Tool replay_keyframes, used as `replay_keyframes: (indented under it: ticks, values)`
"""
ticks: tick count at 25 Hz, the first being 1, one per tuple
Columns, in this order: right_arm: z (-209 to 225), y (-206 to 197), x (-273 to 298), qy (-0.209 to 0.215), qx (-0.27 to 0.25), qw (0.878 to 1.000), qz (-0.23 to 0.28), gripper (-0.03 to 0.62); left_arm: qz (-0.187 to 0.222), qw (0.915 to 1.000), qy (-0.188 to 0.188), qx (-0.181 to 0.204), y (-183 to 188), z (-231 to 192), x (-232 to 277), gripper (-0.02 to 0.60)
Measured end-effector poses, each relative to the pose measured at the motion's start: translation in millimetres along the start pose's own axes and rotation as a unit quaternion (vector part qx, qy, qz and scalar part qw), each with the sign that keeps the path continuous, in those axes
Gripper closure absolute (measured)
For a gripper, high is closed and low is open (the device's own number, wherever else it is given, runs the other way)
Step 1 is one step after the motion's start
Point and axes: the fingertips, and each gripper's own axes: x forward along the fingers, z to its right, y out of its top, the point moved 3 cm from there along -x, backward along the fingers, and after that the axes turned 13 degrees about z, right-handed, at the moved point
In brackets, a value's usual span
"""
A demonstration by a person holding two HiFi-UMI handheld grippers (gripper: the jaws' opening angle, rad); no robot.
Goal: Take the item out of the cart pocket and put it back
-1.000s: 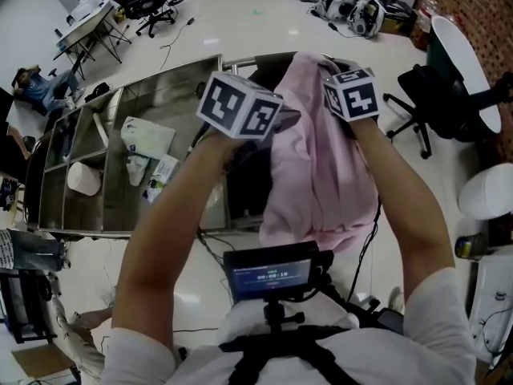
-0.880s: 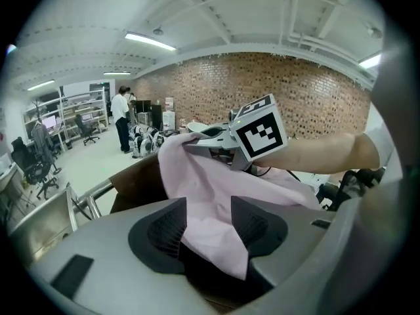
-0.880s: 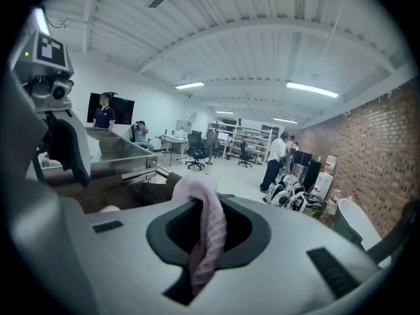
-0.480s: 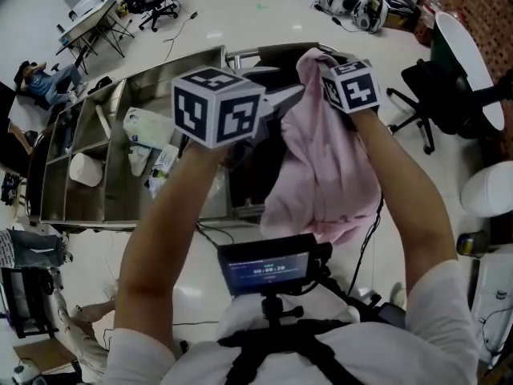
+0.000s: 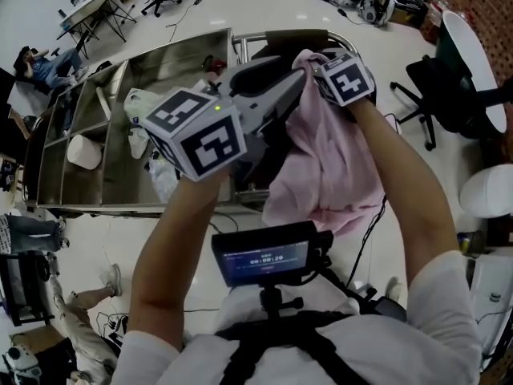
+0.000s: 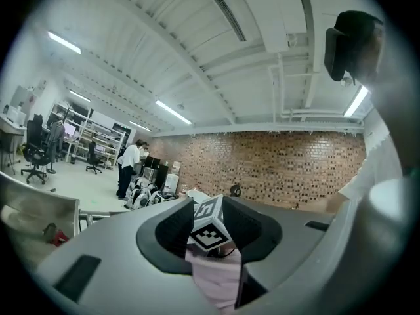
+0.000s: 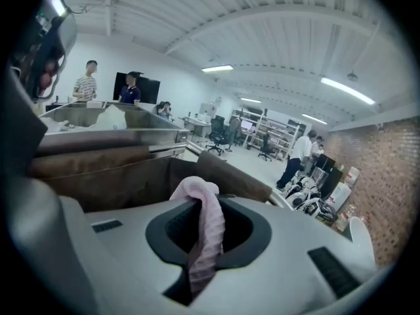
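A pink cloth (image 5: 329,159) hangs from my right gripper (image 5: 309,61), which is shut on its top edge above the cart's dark pocket (image 5: 280,48). In the right gripper view the cloth (image 7: 209,235) is pinched in the right gripper (image 7: 203,215), with the brown pocket (image 7: 131,176) just behind it. My left gripper (image 5: 292,83) is raised level beside the cloth. Its jaws have just been closing. In the left gripper view a fold of the cloth (image 6: 216,281) lies low between the jaws of the left gripper (image 6: 209,222). Its tips stand apart, and the right gripper's marker cube shows through the gap.
The steel cart (image 5: 160,62) has compartments with a white plastic bag (image 5: 140,103) and a white round thing (image 5: 84,151). An office chair (image 5: 437,95) and a white round table (image 5: 473,46) stand to the right. A person (image 5: 40,66) sits at far left.
My left gripper has risen and swung in toward the top of the cloth, its cube now closer to the camera. The right gripper has shifted a little with the cloth.
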Motion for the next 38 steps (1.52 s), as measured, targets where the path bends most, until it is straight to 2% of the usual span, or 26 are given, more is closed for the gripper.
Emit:
replay_keyframes:
  ticks: [4,14,22,29,38]
  values:
    - [-32,-11,11,0.058,-0.018,0.998,-0.034,0.554,0.011,0.9998,-0.003,-0.017,0,6,-8,0.443]
    - [-63,-54,24,0.090,-0.036,0.989,-0.111,0.537,0.014,0.9995,0.001,-0.028,-6,15,-25,0.443]
    - [-60,-57,16,0.078,-0.032,0.989,-0.120,0.447,0.016,0.9993,0.010,-0.033,-9,21,-30,0.443]
    - [-54,-45,10,0.059,-0.021,0.993,-0.100,0.447,0.015,0.9993,0.009,-0.033,-10,28,-35,0.443]
    - [-56,-29,0,0.058,-0.017,0.994,-0.086,0.447,0.012,0.9992,0.012,-0.035,-10,30,-38,0.443]
